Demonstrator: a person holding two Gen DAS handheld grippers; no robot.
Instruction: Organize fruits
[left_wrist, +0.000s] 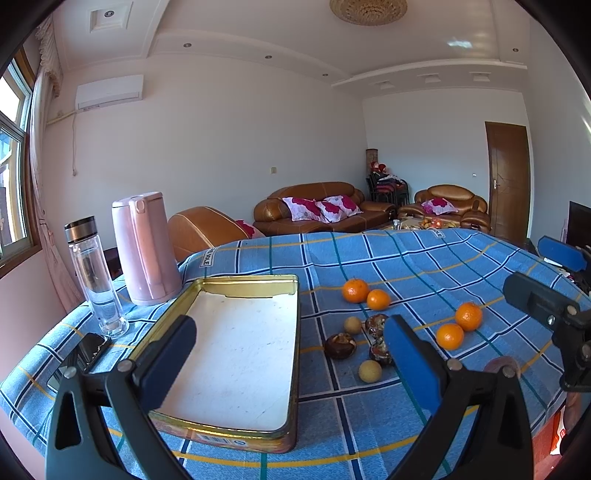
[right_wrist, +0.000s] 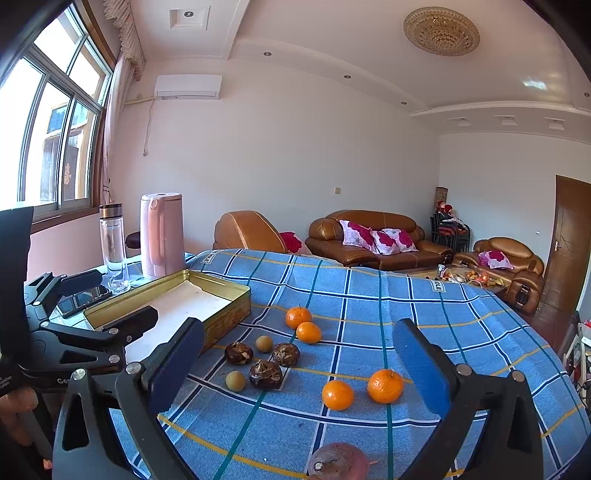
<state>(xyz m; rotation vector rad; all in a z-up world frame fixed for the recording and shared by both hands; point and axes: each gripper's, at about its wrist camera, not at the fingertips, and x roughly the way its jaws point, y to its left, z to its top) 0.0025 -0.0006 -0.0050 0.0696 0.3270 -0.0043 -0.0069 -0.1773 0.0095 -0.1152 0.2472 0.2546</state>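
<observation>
both grippers' fingers (left_wrist: 173, 354) (right_wrist: 421, 365) spread wide over 4 oranges (right_wrist: 338, 395), 3 dark fruits (right_wrist: 266, 374), 2 longans (right_wrist: 235, 380).

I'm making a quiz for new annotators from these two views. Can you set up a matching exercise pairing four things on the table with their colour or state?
Things:
1. kettle
2. tin tray
3. bottle
4. left hand-held gripper

States:
A. clear glass, metal cap
B. open, holding nothing
C. pink, lid shut
D. gold rim, no fruit inside

Pairs: 1-C, 2-D, 3-A, 4-B
</observation>
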